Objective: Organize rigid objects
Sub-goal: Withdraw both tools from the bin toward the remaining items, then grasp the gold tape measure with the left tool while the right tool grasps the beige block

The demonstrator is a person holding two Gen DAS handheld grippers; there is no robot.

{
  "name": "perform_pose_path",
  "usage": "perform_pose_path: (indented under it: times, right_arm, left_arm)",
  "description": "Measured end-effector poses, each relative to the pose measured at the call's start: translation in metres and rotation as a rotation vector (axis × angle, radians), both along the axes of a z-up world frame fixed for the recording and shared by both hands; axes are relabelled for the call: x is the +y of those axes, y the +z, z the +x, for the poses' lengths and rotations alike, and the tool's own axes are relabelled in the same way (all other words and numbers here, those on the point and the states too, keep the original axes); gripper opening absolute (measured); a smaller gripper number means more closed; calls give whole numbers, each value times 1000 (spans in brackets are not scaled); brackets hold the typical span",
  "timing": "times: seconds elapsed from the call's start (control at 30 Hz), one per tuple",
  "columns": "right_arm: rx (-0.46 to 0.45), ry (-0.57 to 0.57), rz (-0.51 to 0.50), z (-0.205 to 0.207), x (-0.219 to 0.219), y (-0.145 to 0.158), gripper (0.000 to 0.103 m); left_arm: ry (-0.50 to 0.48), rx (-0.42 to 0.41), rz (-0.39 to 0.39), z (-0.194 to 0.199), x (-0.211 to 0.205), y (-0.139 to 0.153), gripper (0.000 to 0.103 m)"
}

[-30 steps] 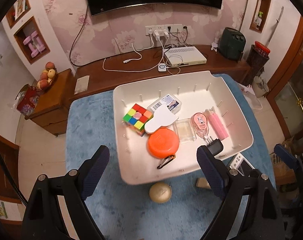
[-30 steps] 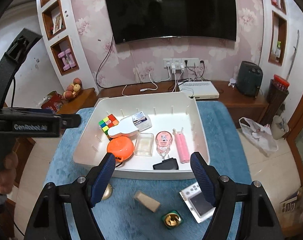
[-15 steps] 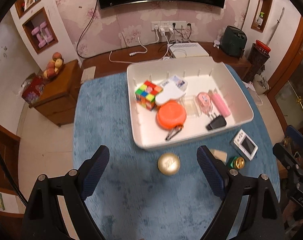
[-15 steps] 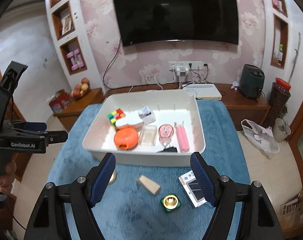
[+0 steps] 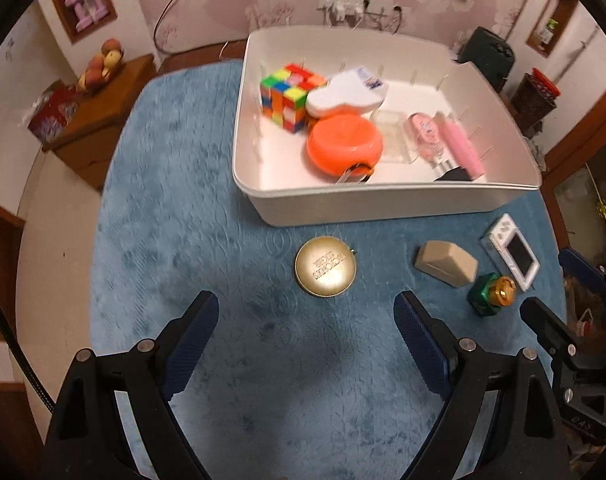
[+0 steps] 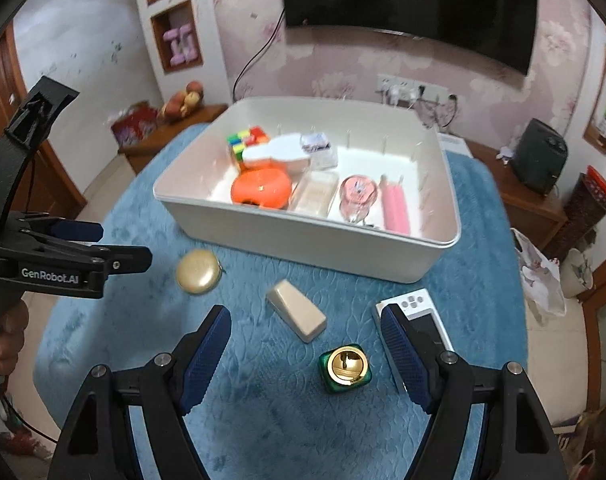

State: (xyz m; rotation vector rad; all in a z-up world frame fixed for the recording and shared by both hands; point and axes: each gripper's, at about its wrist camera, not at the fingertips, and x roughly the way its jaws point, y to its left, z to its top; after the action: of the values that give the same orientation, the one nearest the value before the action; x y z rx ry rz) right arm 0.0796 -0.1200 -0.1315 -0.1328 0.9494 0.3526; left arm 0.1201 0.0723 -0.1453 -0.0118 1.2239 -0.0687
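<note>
A white bin [image 5: 383, 204] [image 6: 303, 236] on the blue cloth holds a colour cube [image 5: 289, 96], an orange round case [image 5: 343, 144], a pink stick [image 5: 461, 148] and several other items. In front of it lie a gold round tin [image 5: 326, 266] [image 6: 199, 266], a beige wedge block [image 5: 447, 264] [image 6: 297, 312], a green and gold cap piece [image 5: 491, 294] [image 6: 345, 368] and a white handheld device [image 5: 511, 252] [image 6: 407, 304]. My left gripper [image 5: 305, 316] stands open just short of the gold tin. My right gripper [image 6: 305, 328] hangs open above the green piece and the beige block.
The blue cloth [image 5: 175, 216] covers a round table whose edge drops to the floor on the left. A wooden cabinet [image 5: 99, 112] with fruit stands far left. The left gripper's body [image 6: 43, 256] and the hand on it show at the right wrist view's left side.
Both grippers have come down toward the cloth. The loose items in front of the bin now look larger and closer. The jaws have kept their width.
</note>
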Motion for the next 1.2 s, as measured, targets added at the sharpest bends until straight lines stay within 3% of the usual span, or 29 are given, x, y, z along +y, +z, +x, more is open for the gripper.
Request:
perform_pose_path:
  times: [0.53, 0.9, 1.17, 1.2]
  right_arm:
    - [99, 203, -95, 45, 26, -65, 78]
    - [149, 267, -115, 54, 30, -88, 58]
    - [158, 279, -113, 55, 27, -91, 50]
    - [155, 280, -113, 55, 27, -91, 45]
  left_arm:
    - [113, 85, 35, 31, -15, -72, 91]
    - [167, 74, 93, 36, -18, -82, 91]
    - [179, 85, 121, 34, -22, -88, 90]
    - [177, 88, 120, 35, -24, -89, 90]
